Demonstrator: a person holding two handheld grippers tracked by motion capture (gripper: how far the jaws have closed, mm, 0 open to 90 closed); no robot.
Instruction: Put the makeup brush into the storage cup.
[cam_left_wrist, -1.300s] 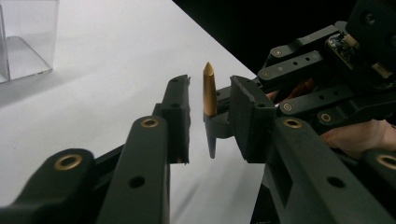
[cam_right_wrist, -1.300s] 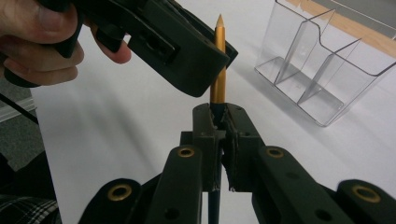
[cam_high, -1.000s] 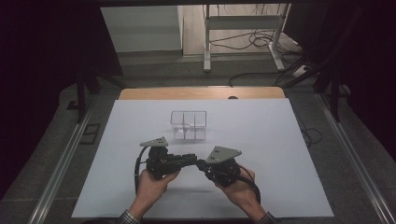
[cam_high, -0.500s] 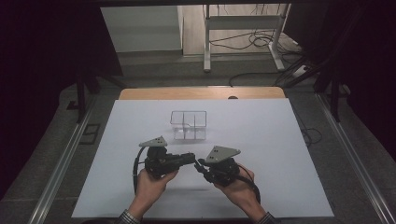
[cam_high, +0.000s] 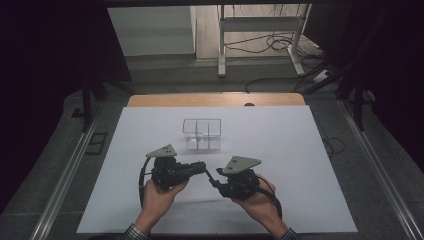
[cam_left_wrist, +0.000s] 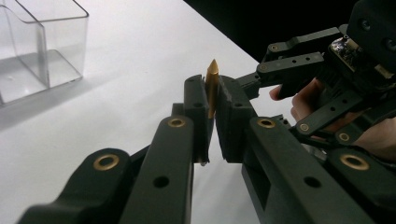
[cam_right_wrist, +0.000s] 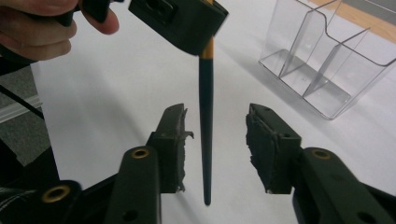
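Left tongs (cam_left_wrist: 212, 119) clamp a pen (cam_right_wrist: 206, 126) (gold tip up) at frame centre; right tongs (cam_right_wrist: 215, 149) stand wide around its shaft, handover not yet completed.

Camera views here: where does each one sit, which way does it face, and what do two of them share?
High view: above the person's side, looking forward and down on the white table; both hands and forearms show.
Left gripper view: rides the left gripper, looking along its fingers shut on the pen; the right hand beyond.
Right gripper view: rides the right gripper, fingers open around the pen.
Shared: both gripper views show the pen and the clear organizer.
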